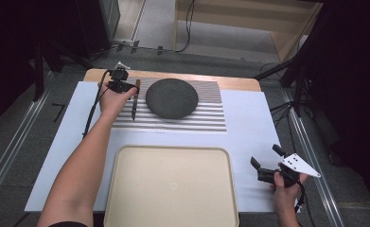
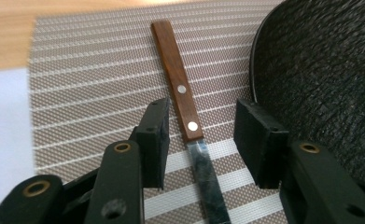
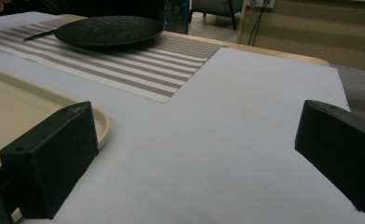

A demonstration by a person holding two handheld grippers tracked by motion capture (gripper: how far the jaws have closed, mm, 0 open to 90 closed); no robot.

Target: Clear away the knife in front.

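At the near right of the counter point(image 1: 249, 142), beside the cream tray point(image 1: 126, 189), the right gripper point(image 1: 267, 160) rests with jaws spread, holding nothing. Farther off on the striped placemat point(image 1: 211, 118), the knife point(image 1: 135, 101) lies lengthwise near-to-far, wooden handle far, blade near, just left of the dark plate point(image 1: 171, 98). The left gripper point(image 2: 201, 140) straddles it, jaws spread, pads not touching.

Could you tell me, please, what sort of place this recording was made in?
Probably a lab or studio staged as a dining spot: a striped placemat with a dark plate and knife, a beige tray, and stands and cables around the table.
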